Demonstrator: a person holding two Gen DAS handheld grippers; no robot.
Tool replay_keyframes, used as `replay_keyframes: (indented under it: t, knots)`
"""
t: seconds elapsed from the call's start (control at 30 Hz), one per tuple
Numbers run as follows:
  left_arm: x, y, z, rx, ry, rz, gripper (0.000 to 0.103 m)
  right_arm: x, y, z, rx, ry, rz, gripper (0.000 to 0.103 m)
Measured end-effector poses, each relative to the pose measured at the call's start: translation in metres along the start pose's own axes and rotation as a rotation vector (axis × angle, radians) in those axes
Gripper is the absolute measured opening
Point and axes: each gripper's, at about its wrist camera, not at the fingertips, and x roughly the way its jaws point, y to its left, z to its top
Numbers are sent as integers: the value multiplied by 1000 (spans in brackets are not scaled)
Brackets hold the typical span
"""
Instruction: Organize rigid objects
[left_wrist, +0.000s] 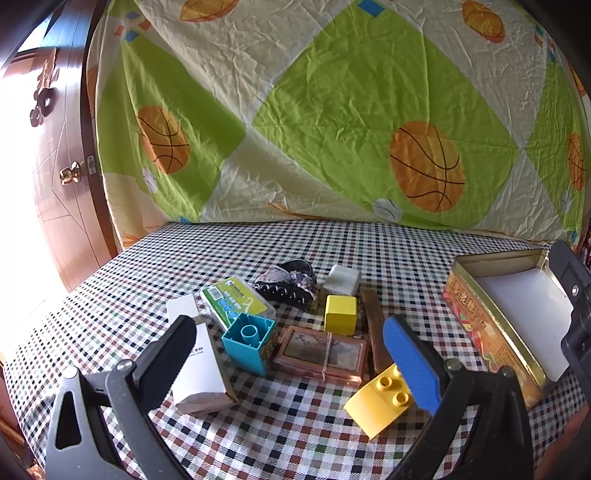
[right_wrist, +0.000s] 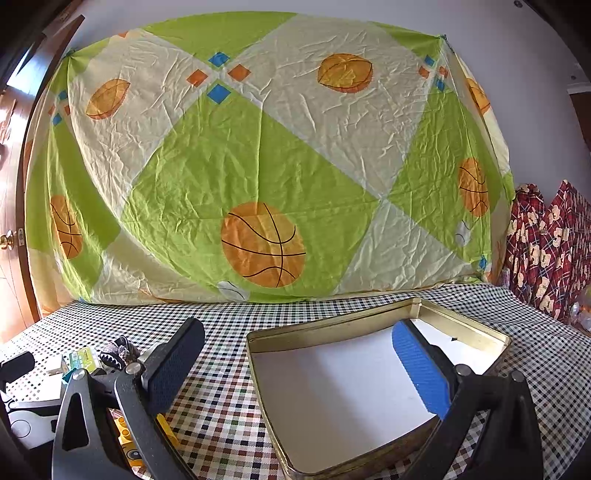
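A pile of small objects lies on the checked tablecloth (left_wrist: 258, 424): a white box (left_wrist: 199, 373), a teal brick (left_wrist: 249, 341), a yellow cube (left_wrist: 340, 314), a yellow studded brick (left_wrist: 380, 400), a framed picture (left_wrist: 321, 350), a green-labelled case (left_wrist: 238, 301), a dark beaded item (left_wrist: 288, 286) and a white block (left_wrist: 341, 280). My left gripper (left_wrist: 295, 354) is open and empty, just above the pile. An open gold tin (right_wrist: 332, 328) with a white bottom stands to the right. My right gripper (right_wrist: 299, 365) is open and empty over the tin's front left part.
A sports-print sheet (right_wrist: 258, 166) hangs behind the table. A wooden door (left_wrist: 62, 177) is at the left. Red patterned fabric (right_wrist: 546, 251) is at the far right. The left gripper's body (right_wrist: 22, 402) shows at the lower left of the right wrist view.
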Motion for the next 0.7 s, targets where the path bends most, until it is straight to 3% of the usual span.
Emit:
replay_keyframes:
  t: [0.2, 0.5, 0.67, 0.7]
  knots:
    - [-3, 11, -3, -45, 17, -10, 103, -1, 1, -1, -3, 0, 21, 102]
    - [5, 62, -15, -120, 134, 26, 102, 0, 5, -3, -9, 32, 94, 101]
    - [16, 94, -19, -185, 194, 36, 99, 4, 16, -6, -49, 76, 157, 79]
    - [19, 97, -19, -200, 201, 35, 99, 5, 18, -6, -56, 83, 165, 78]
